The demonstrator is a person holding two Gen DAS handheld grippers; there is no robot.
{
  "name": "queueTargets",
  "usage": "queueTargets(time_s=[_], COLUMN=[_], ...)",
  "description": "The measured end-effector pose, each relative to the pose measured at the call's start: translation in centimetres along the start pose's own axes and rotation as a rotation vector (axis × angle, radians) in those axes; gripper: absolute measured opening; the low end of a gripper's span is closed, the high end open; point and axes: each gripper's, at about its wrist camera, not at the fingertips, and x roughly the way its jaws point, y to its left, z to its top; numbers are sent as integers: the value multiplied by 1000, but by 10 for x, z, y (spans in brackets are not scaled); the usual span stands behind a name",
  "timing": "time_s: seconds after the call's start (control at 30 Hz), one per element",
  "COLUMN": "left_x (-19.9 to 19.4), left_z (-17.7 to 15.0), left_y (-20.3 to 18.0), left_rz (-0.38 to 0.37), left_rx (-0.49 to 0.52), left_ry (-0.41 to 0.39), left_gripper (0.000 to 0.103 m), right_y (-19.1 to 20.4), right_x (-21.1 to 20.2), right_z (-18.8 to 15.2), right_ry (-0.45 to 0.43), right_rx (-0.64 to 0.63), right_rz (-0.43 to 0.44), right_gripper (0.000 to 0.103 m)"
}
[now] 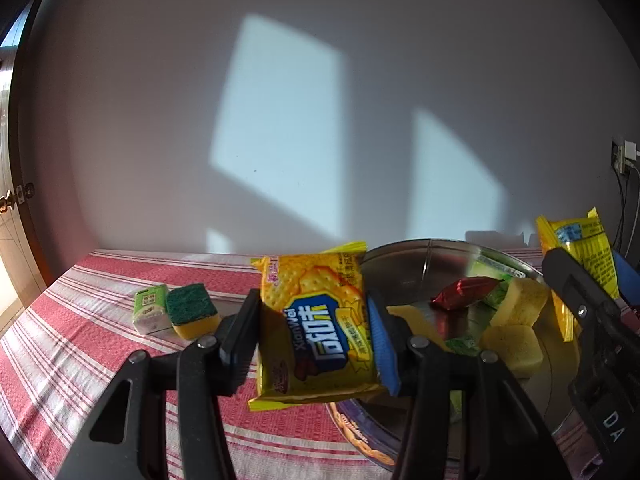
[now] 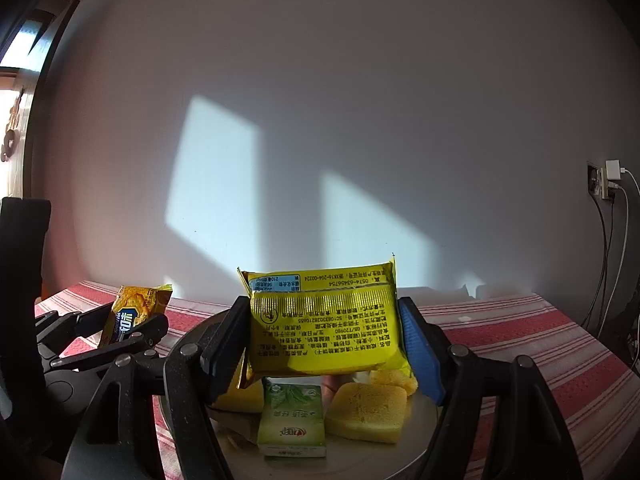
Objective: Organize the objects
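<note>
- Left gripper (image 1: 316,332), centre of the left view: pinching a yellow cracker pack (image 1: 318,326) between black and blue pads, pack lifted off the cloth, tilted.
- Front of that pack facing the lens: "XianWei" in small Latin letters, big white Chinese characters on a blue banner, crackers printed behind; smaller print too fine to read.
- Same pack (image 2: 134,312) at left of the right view, clamped in the left gripper (image 2: 120,330), just beside the bowl's rim.
- Right gripper (image 2: 326,328), centre of the right view: clamped on a second pack (image 2: 324,320), held level above the bowl (image 2: 416,456).
- Back side showing, print upside down: lines of black Chinese text, digits "0574-63456754", a blue nutrition panel at its upper left corner.
- Second pack (image 1: 580,256) also at far right of the left view, inside the right gripper (image 1: 588,300), over the bowl (image 1: 404,264).
- Metal bowl, lower right of the left view, on a red-and-white striped cloth (image 1: 100,344).
- In the bowl: yellow sponges (image 2: 366,410), a green tissue pack (image 2: 292,420) with white Chinese lettering upside down, a red foil candy (image 1: 460,292).
- Left of centre in the left view, on the cloth: a green-topped scrub sponge (image 1: 192,312) touching a small green-and-white box (image 1: 151,308); box label unreadable.
- Letters "DA" on the right gripper's body, lower right corner of the left view.
- Wall socket (image 2: 608,184) with white plug and cables, right edge.
</note>
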Motion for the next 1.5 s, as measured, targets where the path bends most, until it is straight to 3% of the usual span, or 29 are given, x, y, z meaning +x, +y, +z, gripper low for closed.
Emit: queueTargets(time_s=[0.87,1.13,1.37,1.5], left_x=[24,39,56,55], left_z=[11,12,10,10], left_y=[-75,-83,-75,-75], left_rz=[-91,-62,-36,-26], left_rx=[77,99,101,109], left_ry=[38,93,169,175], left_gripper=[51,51,51,51], right_y=[-61,-69,-67,-59], right_x=[25,31,50,54], right_z=[0,-4,-6,-8], right_ry=[61,104,175,195], right_rx=[-11,1,19,2], right_rz=[-127,-150,-120,-106], right_gripper=[74,74,74,74])
